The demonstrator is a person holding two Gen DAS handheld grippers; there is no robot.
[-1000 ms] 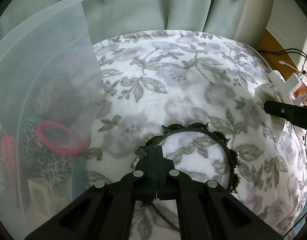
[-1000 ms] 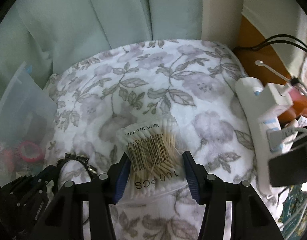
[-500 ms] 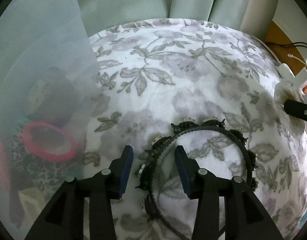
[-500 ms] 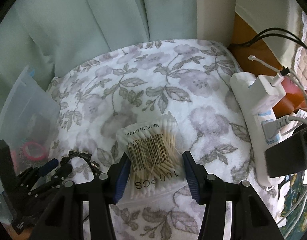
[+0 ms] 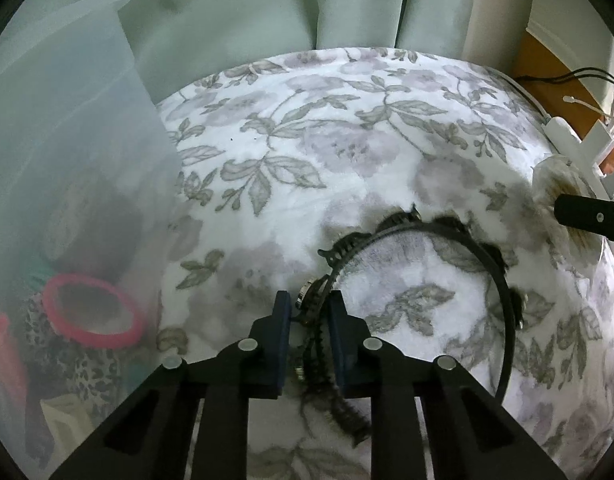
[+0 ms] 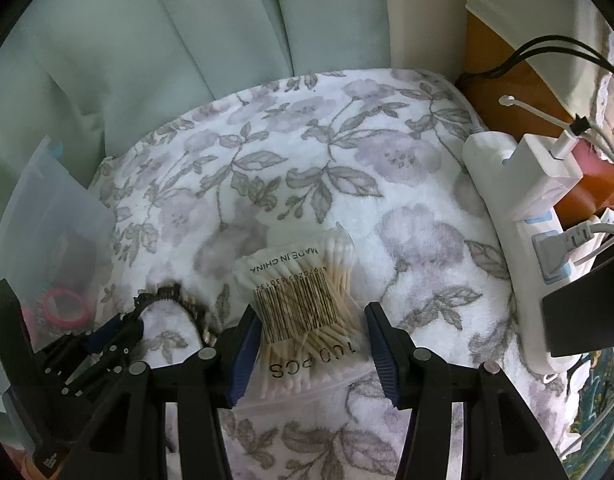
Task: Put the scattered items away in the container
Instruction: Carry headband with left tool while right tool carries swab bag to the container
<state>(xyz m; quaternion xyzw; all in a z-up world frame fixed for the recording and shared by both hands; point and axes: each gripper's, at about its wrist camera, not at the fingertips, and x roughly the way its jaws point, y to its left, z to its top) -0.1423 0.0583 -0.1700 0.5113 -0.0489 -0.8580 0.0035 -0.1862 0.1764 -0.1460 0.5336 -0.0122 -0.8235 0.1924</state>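
Left hand-held gripper point(image 5: 309, 330), jaws just closing, now pinches the black toothed plastic headband point(image 5: 459, 264); right hand-held gripper point(image 6: 309, 344) straddles the clear cotton-swab bag point(image 6: 303, 312); frosted plastic container point(image 5: 67, 160) next.

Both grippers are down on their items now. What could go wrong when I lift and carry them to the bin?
1. The left gripper has just been closing on one thin side of the black headband; it may swing or slip out.
2. The right gripper straddles the cotton swab bag; the slick bag could slide free.
3. The translucent container already holds items; the headband could catch its rim.
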